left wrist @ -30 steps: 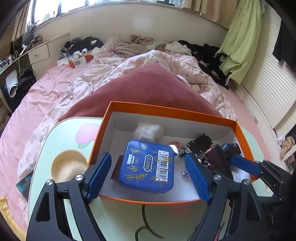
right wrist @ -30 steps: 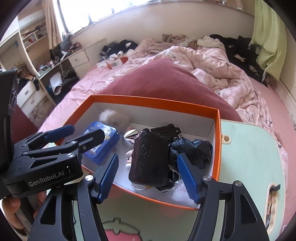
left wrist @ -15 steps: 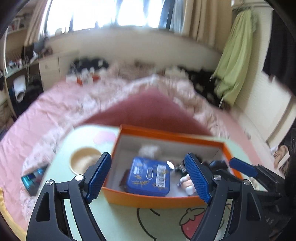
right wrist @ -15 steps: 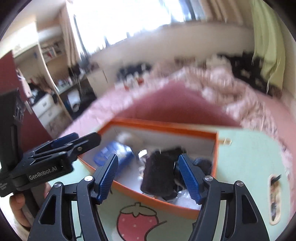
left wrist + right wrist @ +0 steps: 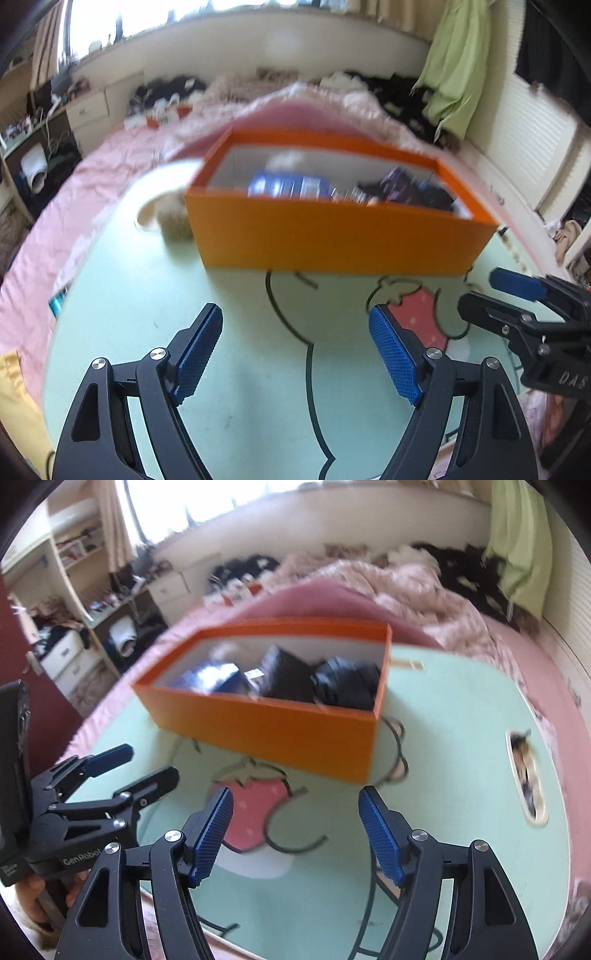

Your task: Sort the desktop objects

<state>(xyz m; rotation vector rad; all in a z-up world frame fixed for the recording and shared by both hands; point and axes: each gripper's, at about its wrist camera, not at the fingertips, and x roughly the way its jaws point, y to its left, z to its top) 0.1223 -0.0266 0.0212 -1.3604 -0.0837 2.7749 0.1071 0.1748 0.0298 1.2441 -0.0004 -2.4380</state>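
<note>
1. The left tool hangs over the mint-green counter with its blue pads spread wide and nothing between them; only the printed line drawing on the counter shows in the gap.
2. The right tool also stands over the counter, above the pink strawberry print. Its jaws are opening and hold nothing.
3. Each tool shows in the other's view: the right tool at the right edge of the left wrist view, the left tool at the lower left of the right wrist view, with part of a hand beneath it.
4. Beyond both tools, well apart from the pads, an orange box sits on the far part of the counter, open at the top.
5. Inside the box lie a blue tin toward its left, a white fluffy thing behind it, and dark items toward its right; blur hides what the dark items are.
6. Left of the box a round cream print marks the counter.
7. Past the counter is a bed with a dark red cushion and a crumpled pink quilt; a green cloth hangs at the right.
</note>
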